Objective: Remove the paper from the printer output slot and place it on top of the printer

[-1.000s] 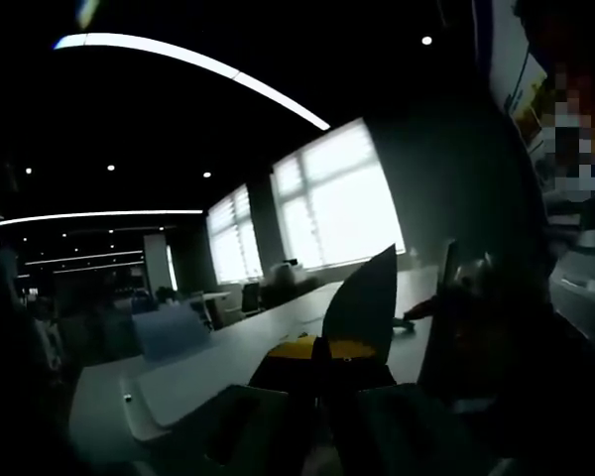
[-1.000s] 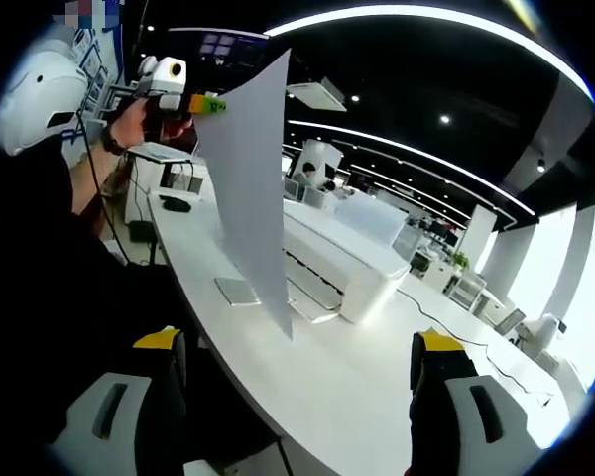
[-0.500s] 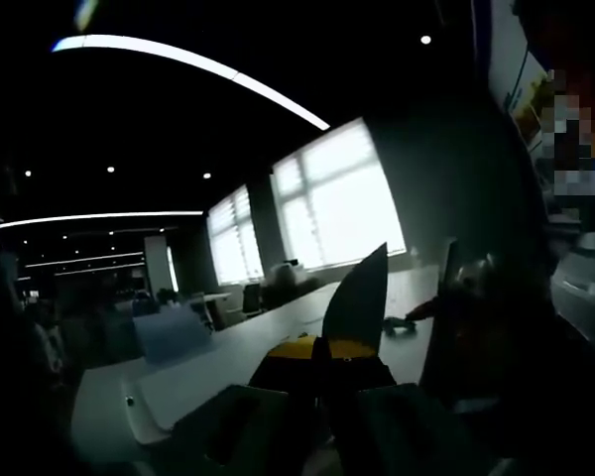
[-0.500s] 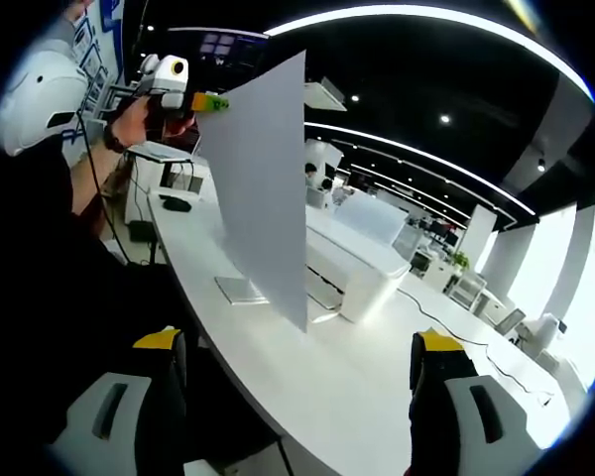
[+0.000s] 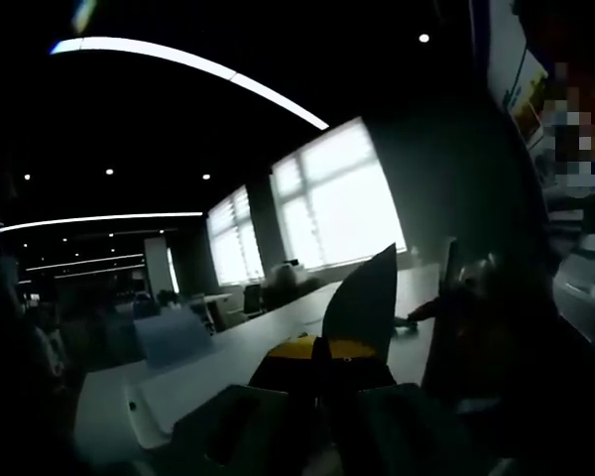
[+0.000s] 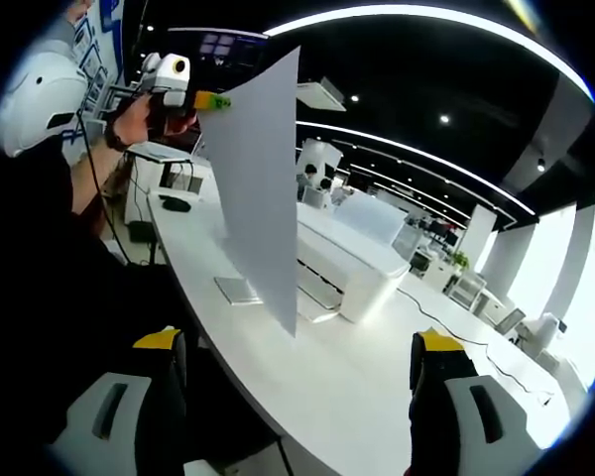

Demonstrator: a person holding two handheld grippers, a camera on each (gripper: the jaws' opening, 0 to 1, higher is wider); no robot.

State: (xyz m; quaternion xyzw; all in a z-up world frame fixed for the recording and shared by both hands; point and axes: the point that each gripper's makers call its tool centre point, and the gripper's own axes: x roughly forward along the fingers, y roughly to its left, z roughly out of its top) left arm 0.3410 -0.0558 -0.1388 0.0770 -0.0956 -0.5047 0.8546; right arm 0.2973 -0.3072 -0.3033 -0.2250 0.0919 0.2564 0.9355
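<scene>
Since half a second ago the paper (image 6: 261, 188) has swung slightly: in the right gripper view its right edge sits a little further left, its lower corner nearer the printer (image 6: 349, 264) front; in the left gripper view the sheet tip (image 5: 362, 302) stands a touch taller.

Left tongs (image 6: 216, 101): pinched shut on the paper's top corner, held high by a hand (image 6: 139, 117), seen at upper left of the right gripper view. In the left gripper view the jaws meet at the sheet's base.

Paper: hanging upright in the air above the counter (image 6: 307, 377), in front of the printer, touching neither.

Right tongs (image 6: 302, 372): jaws wide apart, nothing between them, low over the counter.

A flat pad (image 6: 237, 290) lies on the counter beside the printer. Windows (image 5: 337, 198) are bright behind the sheet in the left gripper view.
</scene>
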